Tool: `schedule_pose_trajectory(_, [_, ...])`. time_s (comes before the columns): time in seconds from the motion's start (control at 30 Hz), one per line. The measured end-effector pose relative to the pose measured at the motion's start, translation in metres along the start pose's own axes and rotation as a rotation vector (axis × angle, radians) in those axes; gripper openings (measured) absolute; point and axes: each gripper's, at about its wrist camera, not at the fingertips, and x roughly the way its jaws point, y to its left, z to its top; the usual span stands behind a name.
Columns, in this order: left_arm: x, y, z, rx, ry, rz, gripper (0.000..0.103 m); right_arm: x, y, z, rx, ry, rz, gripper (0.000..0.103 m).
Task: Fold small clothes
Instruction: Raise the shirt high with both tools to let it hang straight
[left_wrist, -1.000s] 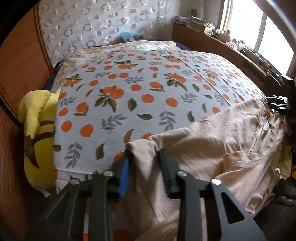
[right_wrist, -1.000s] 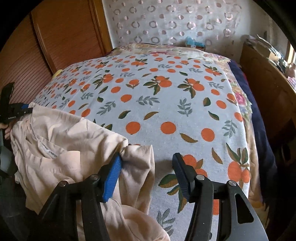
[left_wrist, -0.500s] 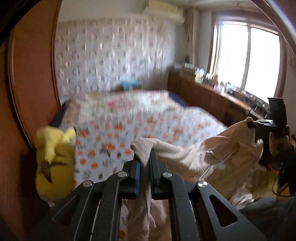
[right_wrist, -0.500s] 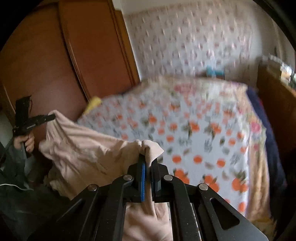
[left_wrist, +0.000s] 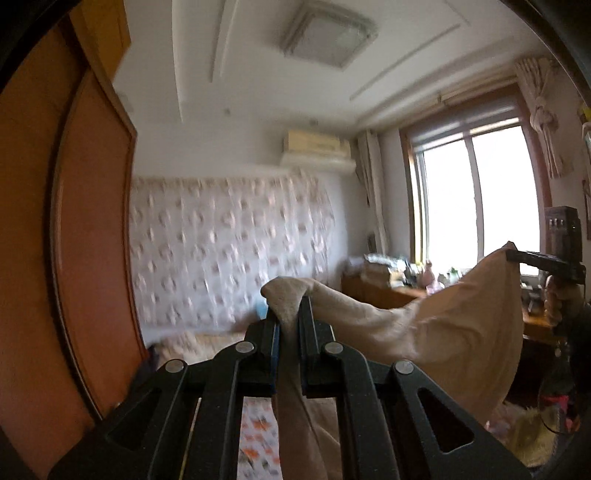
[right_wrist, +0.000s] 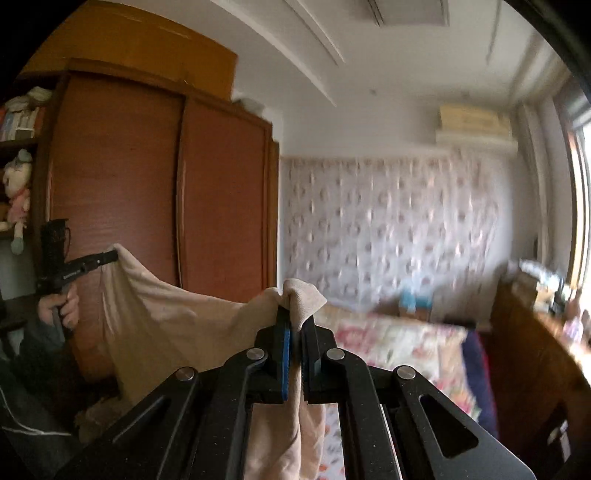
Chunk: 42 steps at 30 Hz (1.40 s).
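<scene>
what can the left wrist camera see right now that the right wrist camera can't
Only the left wrist view shows the bright window and the square ceiling light. Only the right wrist view shows the wardrobe doors and the doll on a shelf. Both show the beige garment pinched in each gripper's fingers and hanging between them, the patterned curtain and the bed.

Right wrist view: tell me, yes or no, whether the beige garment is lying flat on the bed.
No, the beige garment hangs in the air, pinched by the right hand-held gripper and the left hand-held gripper.
</scene>
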Motion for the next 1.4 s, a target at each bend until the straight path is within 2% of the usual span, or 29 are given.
schedule_pose_trajectory(0.1, [-0.009, 0.008, 0.026, 0.021, -0.061, 0.034, 0.009, -0.012, 0.002, 0.030, -0.041, -0.037, -0.045, 0.004])
schedule_pose_trajectory(0.2, [-0.011, 0.012, 0.038, 0.037, -0.093, 0.059, 0.009, -0.019, 0.001, 0.047, -0.069, -0.052, -0.084, 0.004])
schedule_pose_trajectory(0.53, [-0.003, 0.021, 0.026, 0.030, -0.096, 0.085, 0.009, 0.005, 0.032, 0.028, -0.090, 0.006, -0.117, 0.004])
schedule_pose_trajectory(0.57, [-0.001, 0.019, 0.027, 0.028, -0.094, 0.085, 0.009, 0.007, 0.032, 0.029, -0.090, 0.017, -0.122, 0.004])
schedule_pose_trajectory(0.63, [0.001, 0.019, 0.027, 0.026, -0.090, 0.082, 0.009, -0.015, 0.039, 0.034, -0.092, 0.025, -0.126, 0.004])
schedule_pose_trajectory(0.93, [-0.002, 0.011, 0.028, 0.044, -0.099, 0.094, 0.009, -0.014, 0.040, 0.054, -0.106, 0.039, -0.154, 0.004])
schedule_pose_trajectory(1.03, [0.017, 0.014, 0.023, 0.056, -0.075, 0.108, 0.009, 0.004, 0.035, 0.048, -0.117, 0.070, -0.172, 0.004])
schedule_pose_trajectory(1.13, [0.051, 0.022, 0.012, 0.055, -0.036, 0.123, 0.009, 0.039, 0.022, 0.034, -0.098, 0.132, -0.175, 0.004])
schedule_pose_trajectory(1.4, [0.176, 0.052, -0.046, 0.033, 0.134, 0.155, 0.009, 0.161, -0.029, -0.024, -0.001, 0.308, -0.165, 0.004])
